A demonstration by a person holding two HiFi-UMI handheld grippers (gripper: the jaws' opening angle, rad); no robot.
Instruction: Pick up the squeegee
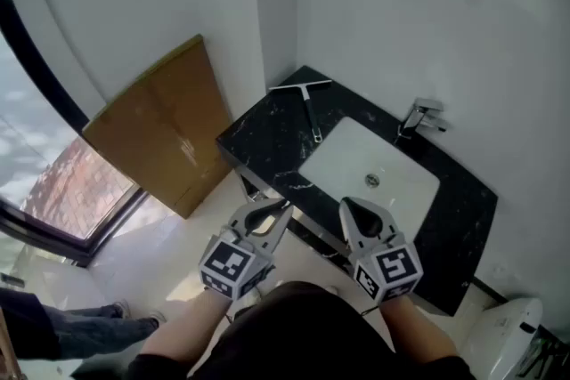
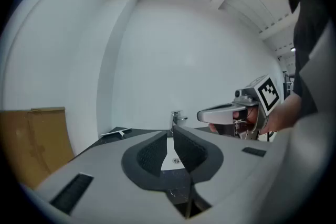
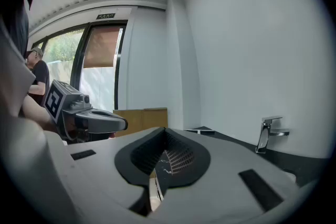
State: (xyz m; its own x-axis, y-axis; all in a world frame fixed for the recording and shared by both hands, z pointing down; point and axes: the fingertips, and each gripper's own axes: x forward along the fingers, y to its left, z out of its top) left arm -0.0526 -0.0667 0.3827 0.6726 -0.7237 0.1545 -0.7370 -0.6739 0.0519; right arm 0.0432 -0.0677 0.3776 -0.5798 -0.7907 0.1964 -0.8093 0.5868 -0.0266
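The squeegee (image 1: 307, 98) lies flat on the far left corner of the black marble counter (image 1: 258, 138), its blade by the wall and its thin handle pointing toward the basin. It shows small in the left gripper view (image 2: 116, 132) and in the right gripper view (image 3: 202, 130). Both grippers hover side by side at the counter's near edge, well short of it. My left gripper (image 1: 283, 207) (image 2: 171, 132) holds nothing and its jaws stand a narrow gap apart. My right gripper (image 1: 349, 205) (image 3: 165, 131) is shut and empty.
A white basin (image 1: 374, 169) is set in the counter, with a chrome faucet (image 1: 419, 118) behind it. A cardboard sheet (image 1: 165, 133) leans against the wall at left, beside a window. A white toilet (image 1: 508, 334) sits at bottom right. A second person's legs (image 1: 80, 325) show at lower left.
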